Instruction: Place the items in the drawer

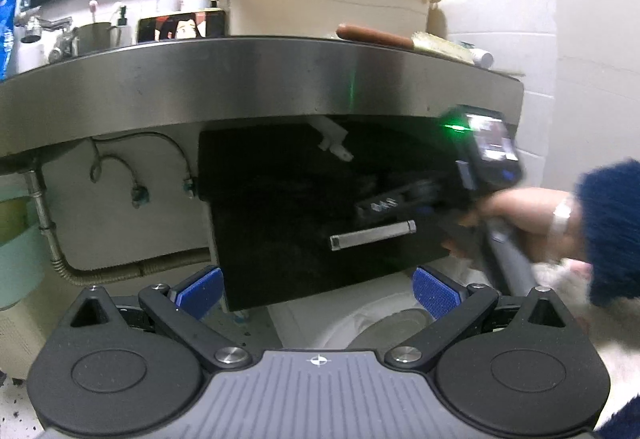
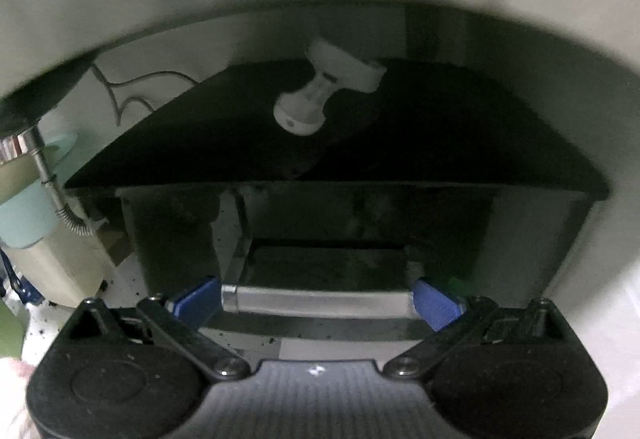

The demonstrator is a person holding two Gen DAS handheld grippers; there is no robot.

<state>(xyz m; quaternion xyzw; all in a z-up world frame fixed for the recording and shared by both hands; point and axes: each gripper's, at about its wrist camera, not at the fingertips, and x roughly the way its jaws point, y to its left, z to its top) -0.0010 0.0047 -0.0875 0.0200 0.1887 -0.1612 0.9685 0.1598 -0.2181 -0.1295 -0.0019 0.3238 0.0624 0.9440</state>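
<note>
Right wrist view: right gripper, jaws apart, spans the drawer handle; left gripper is likewise spread; no legible writing.

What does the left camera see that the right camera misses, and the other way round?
Only the left camera shows the steel counter with a beige tub on it, plus the right tool held by a hand in a blue sleeve, above the drawer handle. Only the right camera shows that handle close up, lying between its own open blue fingers. Both show the black drawer unit and the white piece on top of it.
</note>
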